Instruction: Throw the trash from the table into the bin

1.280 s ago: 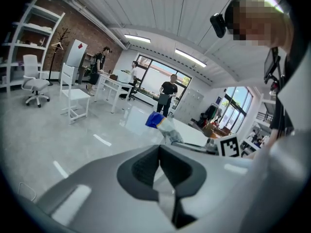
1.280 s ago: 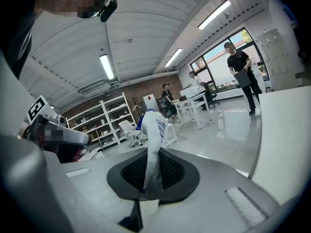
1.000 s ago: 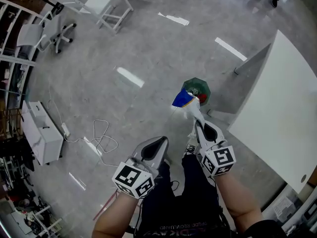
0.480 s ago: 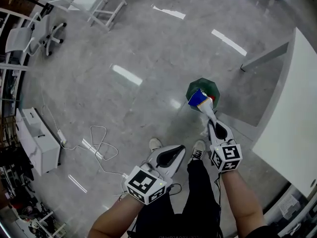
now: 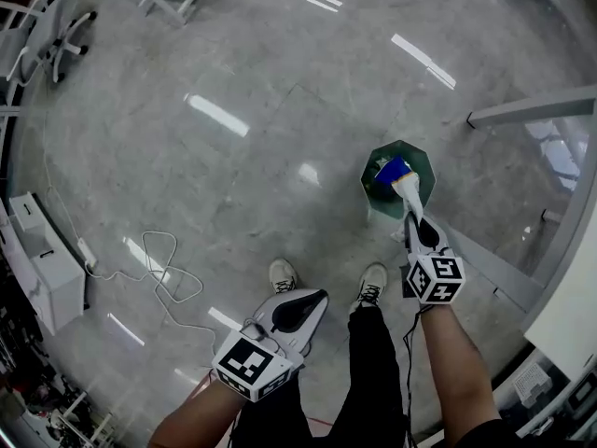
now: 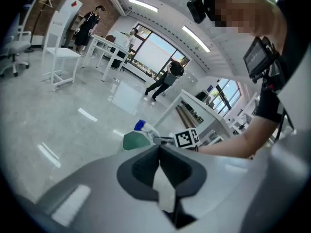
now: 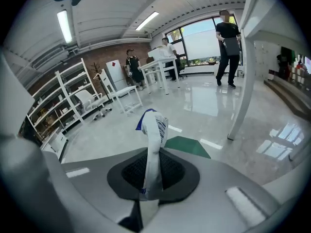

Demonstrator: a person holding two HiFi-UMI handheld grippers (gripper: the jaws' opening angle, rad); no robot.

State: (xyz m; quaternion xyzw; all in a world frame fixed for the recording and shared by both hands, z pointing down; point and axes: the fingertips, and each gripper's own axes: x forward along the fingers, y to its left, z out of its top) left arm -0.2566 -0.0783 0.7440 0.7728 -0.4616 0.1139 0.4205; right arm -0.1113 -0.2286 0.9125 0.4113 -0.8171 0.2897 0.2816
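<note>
A dark green bin (image 5: pixel 420 168) stands on the grey floor just ahead of my feet. My right gripper (image 5: pixel 411 217) is shut on a crumpled white and blue wrapper (image 5: pixel 395 172), which hangs over the bin's mouth. In the right gripper view the wrapper (image 7: pixel 154 139) rises from between the jaws of the right gripper (image 7: pixel 152 155), with the bin (image 7: pixel 187 146) just behind it. My left gripper (image 5: pixel 315 297) is shut and holds nothing, low at the left over my legs. The left gripper view looks past its jaws (image 6: pixel 159 147) at the bin (image 6: pixel 132 141) and wrapper (image 6: pixel 144 127).
A white table (image 5: pixel 571 317) and its leg rail (image 5: pixel 532 110) lie at the right, close to the bin. A white cable (image 5: pixel 154 267) and a low white cabinet (image 5: pixel 37 271) are on the left. Two shoes (image 5: pixel 283 274) stand between the grippers. People stand far off.
Both grippers have sunk toward the floor and the view has tipped down. The wrapper has moved from beside the bin to over its mouth, still gripped.
</note>
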